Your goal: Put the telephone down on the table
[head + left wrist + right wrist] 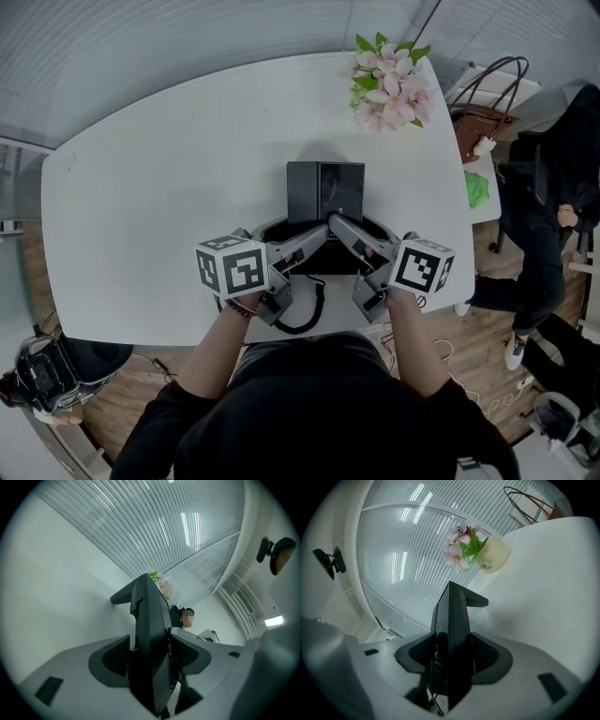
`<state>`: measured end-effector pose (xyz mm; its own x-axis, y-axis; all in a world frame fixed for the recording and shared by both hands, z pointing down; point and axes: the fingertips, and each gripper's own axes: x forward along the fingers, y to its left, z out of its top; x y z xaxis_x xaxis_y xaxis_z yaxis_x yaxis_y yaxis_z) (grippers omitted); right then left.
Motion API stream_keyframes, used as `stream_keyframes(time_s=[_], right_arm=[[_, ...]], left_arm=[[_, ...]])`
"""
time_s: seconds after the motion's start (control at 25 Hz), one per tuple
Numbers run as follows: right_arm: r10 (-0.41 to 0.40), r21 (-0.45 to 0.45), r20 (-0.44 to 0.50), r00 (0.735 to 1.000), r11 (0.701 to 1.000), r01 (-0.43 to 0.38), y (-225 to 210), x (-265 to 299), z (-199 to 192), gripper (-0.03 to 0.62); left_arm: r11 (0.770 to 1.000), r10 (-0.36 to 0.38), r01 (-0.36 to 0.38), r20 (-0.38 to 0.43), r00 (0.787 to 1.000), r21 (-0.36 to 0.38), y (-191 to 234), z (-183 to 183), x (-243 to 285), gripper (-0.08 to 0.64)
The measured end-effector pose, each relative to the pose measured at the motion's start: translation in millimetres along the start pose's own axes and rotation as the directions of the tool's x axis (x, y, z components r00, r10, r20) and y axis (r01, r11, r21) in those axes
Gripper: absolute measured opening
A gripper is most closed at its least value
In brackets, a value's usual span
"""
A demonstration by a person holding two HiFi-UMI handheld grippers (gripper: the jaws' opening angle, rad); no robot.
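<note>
A black desk telephone (pixel 325 192) rests on the white table (pixel 159 197), just in front of me. Its black cord (pixel 305 322) loops toward the near edge. My left gripper (pixel 302 242) reaches in from the left and my right gripper (pixel 354 240) from the right, both at the phone's near end. In the left gripper view the telephone (pixel 150 625) stands edge-on between the jaws of my left gripper (pixel 150 660), with thin dark gaps beside the pads. The right gripper view has the telephone (pixel 455 620) likewise between my right gripper's (pixel 452 660) jaws, loosely.
A vase of pink flowers (pixel 389 80) stands at the table's far right corner. Beyond that corner sits a brown handbag (pixel 487 112) on a side surface. A person in dark clothes (pixel 548 197) stands to the right of the table.
</note>
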<state>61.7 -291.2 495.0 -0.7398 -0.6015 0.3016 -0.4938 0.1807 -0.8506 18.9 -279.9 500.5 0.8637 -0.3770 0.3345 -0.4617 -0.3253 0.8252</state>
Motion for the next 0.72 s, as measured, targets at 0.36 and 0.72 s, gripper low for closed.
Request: stream_keyframes(time_s=[0.36,0.72], right_arm=[[-0.032,-0.045,0.009,0.999,0.998,0.032,-2.5,-3.0,-0.8,0.227],[-0.039,-0.064,0.005,0.999,0.997,0.040,-4.5,-6.2,-5.5,0.229]], left_arm=[[1.000,0.018,-0.018,-0.023,1.000,0.013,0.8,-3.0,0.1,0.275],[0.999,0.051,-0.050,-0.026,0.998,0.022,1.4,-9.0,-2.5,0.279]])
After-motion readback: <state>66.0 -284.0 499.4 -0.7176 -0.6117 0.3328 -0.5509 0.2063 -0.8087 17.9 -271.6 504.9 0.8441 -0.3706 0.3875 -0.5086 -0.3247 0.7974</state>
